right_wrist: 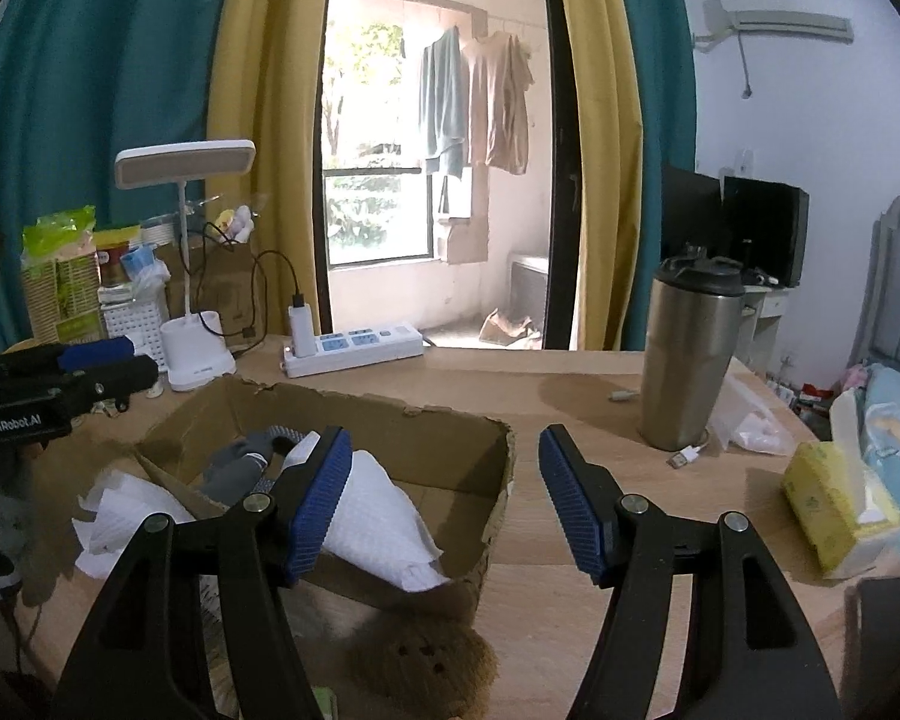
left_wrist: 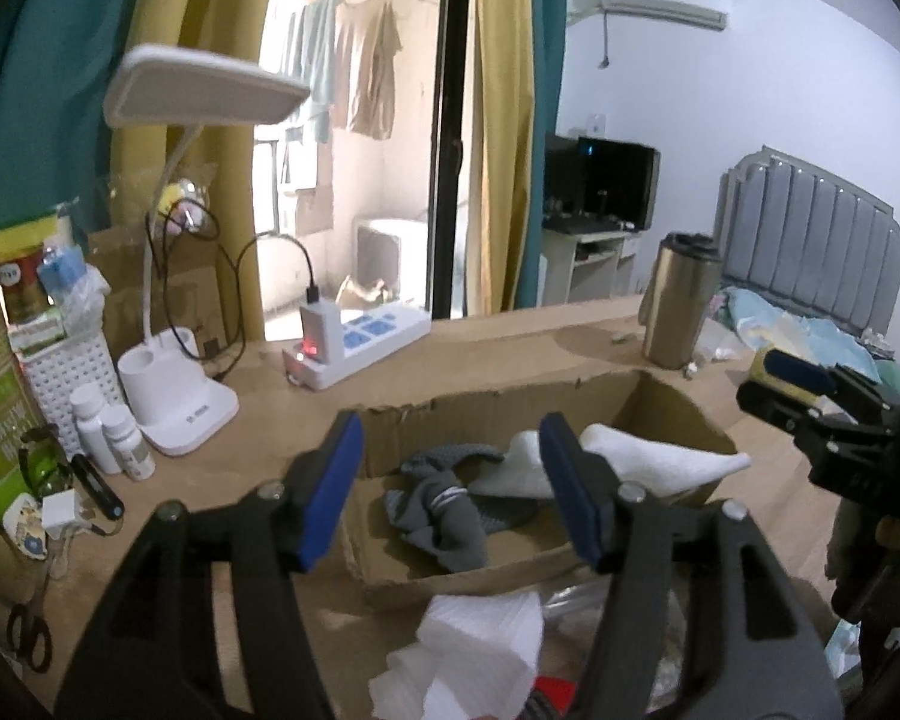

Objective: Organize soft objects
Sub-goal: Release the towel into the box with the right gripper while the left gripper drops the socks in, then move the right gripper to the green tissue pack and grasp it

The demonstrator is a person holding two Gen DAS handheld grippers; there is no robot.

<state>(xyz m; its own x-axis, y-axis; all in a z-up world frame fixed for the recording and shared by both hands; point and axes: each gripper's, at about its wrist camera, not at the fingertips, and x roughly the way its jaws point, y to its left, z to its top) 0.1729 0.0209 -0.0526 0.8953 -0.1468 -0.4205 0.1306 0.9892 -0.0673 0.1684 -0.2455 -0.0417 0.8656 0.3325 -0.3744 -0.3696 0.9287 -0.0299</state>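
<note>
Both grippers were held wide apart with nothing pinched: the left gripper was hovering over the cardboard box, the right gripper hung by the box's right end. The soft stuff was already partly sorted, tbh: a grey sock and a white cloth were lying inside the box, while a stack of white paper towels was left outside at about 6 o'clock of it, just beside the near wall.

What could've gone wrong: the box walls looked torn and floppy, so the near wall could easily have been caught by a finger on the way down and the whole box shoved. The towels looked loose and layered too, so only the top sheets might've been picked up and the rest scattered.

A brown fuzzy thing was only shown by the right wrist view, sitting outside the box at 6 o'clock, plus a yellow tissue pack far off at 3 o'clock. The sock was shown clearly only by the left view; in the right it was mostly hidden behind a finger.
</note>
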